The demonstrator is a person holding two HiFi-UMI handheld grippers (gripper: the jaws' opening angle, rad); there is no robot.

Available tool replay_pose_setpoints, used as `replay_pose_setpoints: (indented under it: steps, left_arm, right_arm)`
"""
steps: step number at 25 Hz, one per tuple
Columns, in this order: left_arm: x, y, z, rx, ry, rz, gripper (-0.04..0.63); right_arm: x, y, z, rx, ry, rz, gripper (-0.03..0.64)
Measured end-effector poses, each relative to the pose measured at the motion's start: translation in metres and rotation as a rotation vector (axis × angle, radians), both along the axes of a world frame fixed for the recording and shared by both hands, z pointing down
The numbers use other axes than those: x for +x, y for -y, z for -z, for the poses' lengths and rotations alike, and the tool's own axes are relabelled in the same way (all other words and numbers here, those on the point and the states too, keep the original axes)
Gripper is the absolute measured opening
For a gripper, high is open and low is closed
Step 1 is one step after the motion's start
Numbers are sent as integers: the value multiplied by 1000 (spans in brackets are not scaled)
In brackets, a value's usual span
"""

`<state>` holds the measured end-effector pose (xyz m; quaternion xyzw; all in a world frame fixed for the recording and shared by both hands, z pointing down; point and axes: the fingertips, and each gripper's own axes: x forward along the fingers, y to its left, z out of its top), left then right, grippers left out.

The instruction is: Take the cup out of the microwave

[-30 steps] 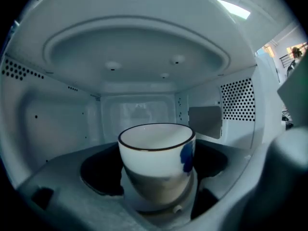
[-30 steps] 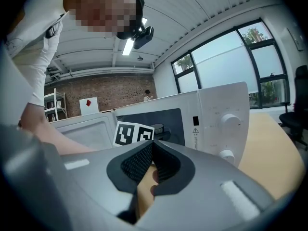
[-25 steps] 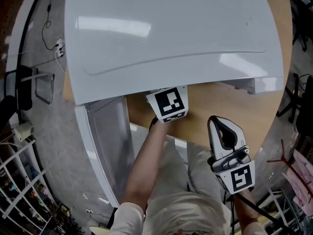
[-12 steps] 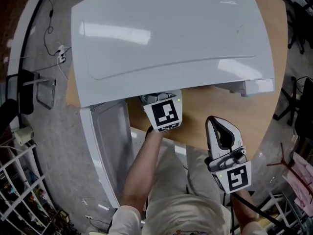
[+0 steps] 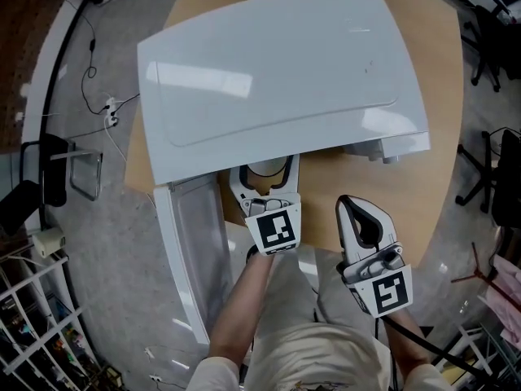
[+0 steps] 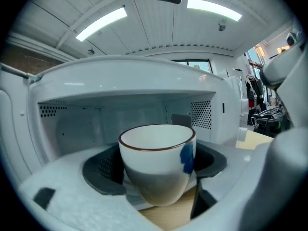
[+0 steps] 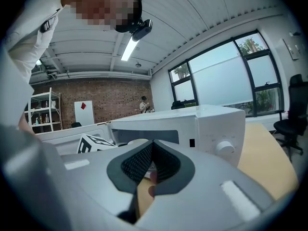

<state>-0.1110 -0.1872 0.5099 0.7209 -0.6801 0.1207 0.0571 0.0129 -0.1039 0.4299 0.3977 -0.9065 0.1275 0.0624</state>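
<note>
The left gripper (image 5: 265, 174) is clamped on the cup (image 6: 155, 162); in the left gripper view its dark pads (image 6: 101, 170) press against the cup's left and right sides, and the cup stands upright between them; the cup is white with a thin brown rim and a blue mark on its right side, and its inside looks empty. Behind the cup, the open cavity of the microwave (image 6: 120, 109) fills the view; a strip of the wooden table (image 6: 166, 218) shows under the cup's base, so the cup is at the mouth of the oven and in front of the cavity. From the head view, the cup's rim peeks out just past the front edge of the microwave's white top; the door (image 5: 191, 251) is swung open on the left, near the person's left forearm (image 5: 244, 308).

The right gripper (image 5: 358, 208) is held apart from the oven, to the right of the left one, over the table's near edge; in the right gripper view its jaws are pressed together with nothing between them, and they face the microwave's front and its round knob (image 7: 225, 148).
</note>
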Motion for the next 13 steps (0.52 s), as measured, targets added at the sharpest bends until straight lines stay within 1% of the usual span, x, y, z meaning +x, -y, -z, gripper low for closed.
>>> replay_pose_setpoints:
  steps: [2,4,7,8,10,13]
  left_arm:
    - [5,-10,5,8,-13,-2,396]
    - [9,-23,8,-6,-21,-3,396]
    - [16,-38,30,61,-81,21,396]
    - [18,-44,37,70,-101,30,396]
    - [22,-59,48,60,-134,50,396]
    - [23,-85,64,20,-174,82,396]
  right_arm:
    - [2,0,4,2,2,-1,8]
    - [5,0,7,4,5,-7,8]
    - [11,0,14,11,9,-20,6]
    - [13,0,17,13,8,-22,8]
    - [16,0,22,16,4,-25,8]
    - [20,-1,29,21,-2,-30,8]
